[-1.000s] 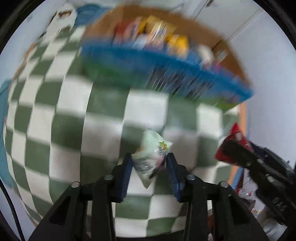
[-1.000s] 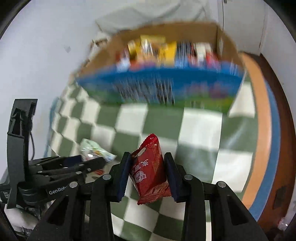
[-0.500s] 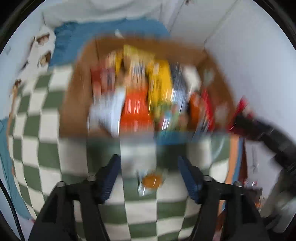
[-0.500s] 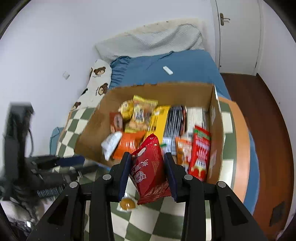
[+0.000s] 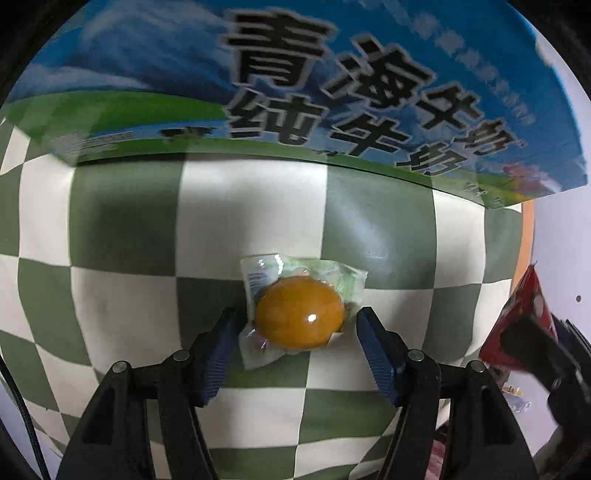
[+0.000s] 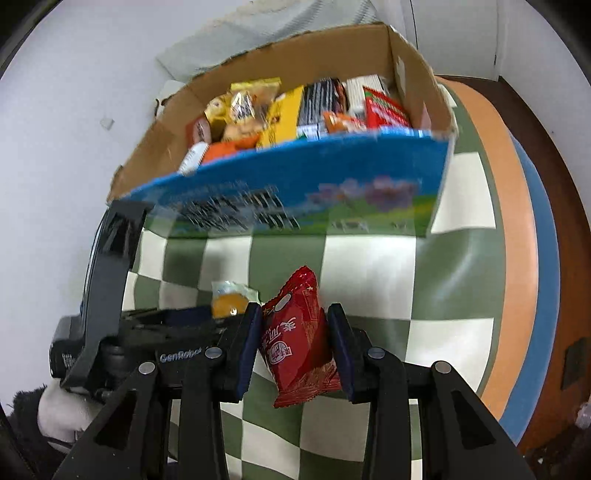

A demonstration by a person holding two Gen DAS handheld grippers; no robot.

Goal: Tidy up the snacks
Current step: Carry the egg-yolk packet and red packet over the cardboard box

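Note:
An orange round snack in a clear and pale green wrapper (image 5: 299,314) lies on the green and white checked cloth (image 5: 129,221). My left gripper (image 5: 295,315) stands open over it, one blue pad on each side, neither pressing it. My right gripper (image 6: 291,314) is shut on a red snack packet (image 6: 295,343), held just above the cloth. That packet (image 5: 524,306) shows at the right edge of the left wrist view. In front stands the cardboard box with a blue printed front (image 6: 295,192), (image 5: 332,74), filled with several snack packs. The orange snack (image 6: 229,304) and left gripper (image 6: 199,317) lie left of the red packet.
The round table has an orange rim (image 6: 506,221) at the right, with brown floor (image 6: 569,258) beyond. White walls close in on the left and back. A pillow (image 6: 277,33) lies behind the box. A gloved hand (image 6: 55,413) holds the left gripper at lower left.
The left gripper let go of its pale green packet, opened, and dropped low over it on the cloth. The right gripper kept the red packet and sank lower, close in front of the box.

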